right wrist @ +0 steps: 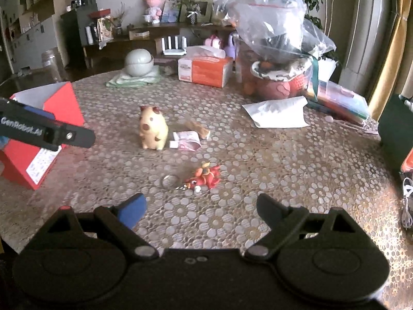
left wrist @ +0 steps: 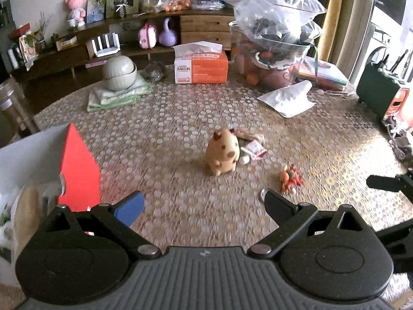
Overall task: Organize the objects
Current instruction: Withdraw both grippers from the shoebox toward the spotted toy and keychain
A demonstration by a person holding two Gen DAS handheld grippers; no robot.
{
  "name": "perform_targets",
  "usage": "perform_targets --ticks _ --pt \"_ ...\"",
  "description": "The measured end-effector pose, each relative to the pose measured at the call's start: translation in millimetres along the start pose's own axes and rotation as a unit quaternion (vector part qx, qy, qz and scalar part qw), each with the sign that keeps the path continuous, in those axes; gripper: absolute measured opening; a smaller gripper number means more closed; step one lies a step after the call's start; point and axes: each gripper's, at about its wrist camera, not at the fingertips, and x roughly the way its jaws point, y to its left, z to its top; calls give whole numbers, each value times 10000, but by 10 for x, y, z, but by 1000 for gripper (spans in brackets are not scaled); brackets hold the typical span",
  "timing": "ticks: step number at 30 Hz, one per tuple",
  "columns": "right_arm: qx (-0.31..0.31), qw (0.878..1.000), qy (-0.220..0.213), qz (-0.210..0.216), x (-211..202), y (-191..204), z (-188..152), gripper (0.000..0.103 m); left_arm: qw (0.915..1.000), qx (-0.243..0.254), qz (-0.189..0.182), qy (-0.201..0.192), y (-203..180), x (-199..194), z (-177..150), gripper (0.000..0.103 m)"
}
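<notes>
A cream toy animal with brown spots (left wrist: 223,153) (right wrist: 152,129) stands mid-table. Behind it lie a pink-and-white packet (left wrist: 254,149) (right wrist: 187,140) and a tan stick-shaped thing (right wrist: 197,128). A red keychain figure with a metal ring (left wrist: 290,177) (right wrist: 205,177) lies nearer. An open red box with white inside (left wrist: 77,165) (right wrist: 46,129) stands at the left. My left gripper (left wrist: 204,205) is open and empty, short of the toy. My right gripper (right wrist: 201,209) is open and empty, just short of the keychain. The left gripper's finger shows in the right wrist view (right wrist: 46,129) before the box.
On the patterned table (left wrist: 180,118): an orange tissue box (left wrist: 201,68) (right wrist: 205,69), grey bowls on a folded cloth (left wrist: 118,73) (right wrist: 138,63), a white pouch (left wrist: 290,98) (right wrist: 277,112), clear plastic bags on a heap (left wrist: 273,18) (right wrist: 273,25). A wooden shelf with ornaments stands behind (left wrist: 103,38).
</notes>
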Motion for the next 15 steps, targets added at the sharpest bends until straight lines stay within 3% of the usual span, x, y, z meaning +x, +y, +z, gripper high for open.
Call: perform_targets --ticks 15 --pt "137 9996 242 1 530 -66 181 91 9987 -453 -93 234 -69 720 399 100"
